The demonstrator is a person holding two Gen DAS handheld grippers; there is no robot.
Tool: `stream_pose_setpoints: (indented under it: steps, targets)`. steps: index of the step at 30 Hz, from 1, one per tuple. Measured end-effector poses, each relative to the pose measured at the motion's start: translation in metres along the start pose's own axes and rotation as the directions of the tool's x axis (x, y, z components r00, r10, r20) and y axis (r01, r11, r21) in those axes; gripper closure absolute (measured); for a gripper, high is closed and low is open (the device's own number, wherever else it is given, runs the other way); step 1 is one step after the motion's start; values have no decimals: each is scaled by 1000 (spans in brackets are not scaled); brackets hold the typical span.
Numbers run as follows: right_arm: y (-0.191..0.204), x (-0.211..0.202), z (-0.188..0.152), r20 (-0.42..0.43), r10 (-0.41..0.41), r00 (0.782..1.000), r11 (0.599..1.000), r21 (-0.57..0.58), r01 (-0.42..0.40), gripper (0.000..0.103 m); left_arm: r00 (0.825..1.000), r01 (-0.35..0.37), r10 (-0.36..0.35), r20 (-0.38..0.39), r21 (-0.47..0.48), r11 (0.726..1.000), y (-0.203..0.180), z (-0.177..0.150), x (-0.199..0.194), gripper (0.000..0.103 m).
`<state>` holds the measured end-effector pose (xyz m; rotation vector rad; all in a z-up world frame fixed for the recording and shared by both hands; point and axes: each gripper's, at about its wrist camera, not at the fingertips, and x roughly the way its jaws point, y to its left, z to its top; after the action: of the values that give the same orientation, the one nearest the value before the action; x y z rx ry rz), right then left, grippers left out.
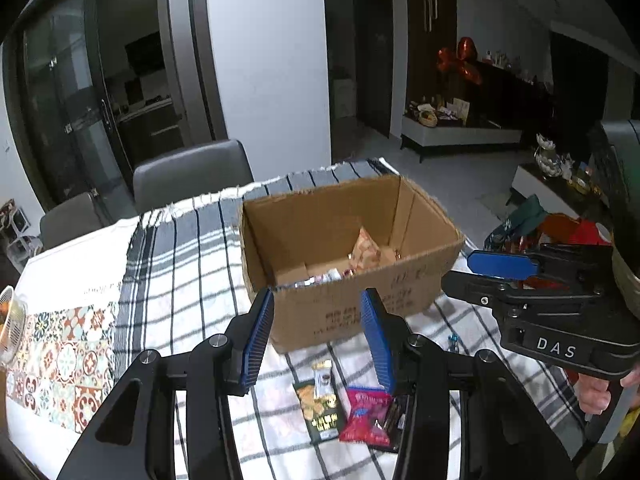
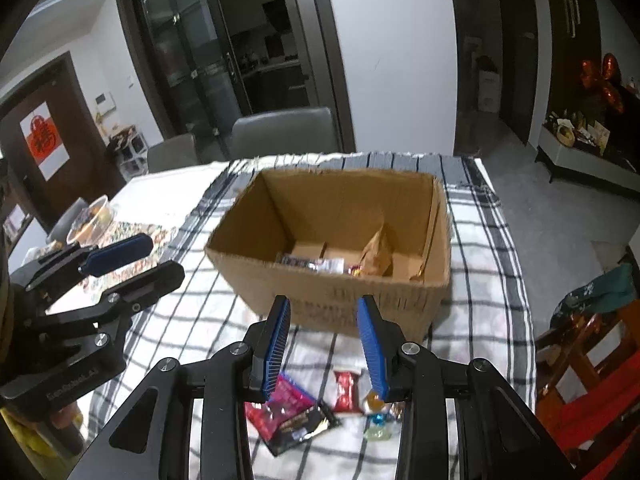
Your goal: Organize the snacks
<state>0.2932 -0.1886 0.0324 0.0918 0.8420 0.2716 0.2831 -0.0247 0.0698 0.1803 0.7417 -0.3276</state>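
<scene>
Both tools hang over the near edge of the checked tablecloth (image 1: 192, 264), nothing gripped: the left gripper (image 1: 318, 336) spread wide, the right gripper (image 2: 324, 340) wide too. Below them lie the loose snacks. I count a green packet (image 1: 320, 412), a small white sachet (image 1: 323, 376), a magenta packet (image 2: 286, 404), a black packet (image 2: 304, 426), a red wrapped sweet (image 2: 345, 394), and a few small candies (image 2: 378, 420) too blurred to number. So this looks like mid-sort: the next move calls for dropping onto one packet and closing. Farther off sits one open cardboard box (image 2: 360, 308), already holding a tan pouch (image 2: 376, 254) and some flat packets.
</scene>
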Motion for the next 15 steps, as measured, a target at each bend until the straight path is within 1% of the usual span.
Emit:
stream_pose_setpoints:
  steps: [9, 12, 15]
  targets:
    - [-1, 23, -23, -111, 16, 994, 1000, 14, -15, 67, 994, 25, -24, -106, 9, 1000, -3, -22, 20, 59]
    - [-1, 33, -28, -149, 24, 989, 999, 25, -20, 67, 988, 36, -34, -148, 11, 999, -5, -29, 30, 59]
    - [-5, 45, -34, -187, 23, 982, 999, 43, -15, 67, 979, 55, -53, -197, 6, 998, -5, -38, 43, 59]
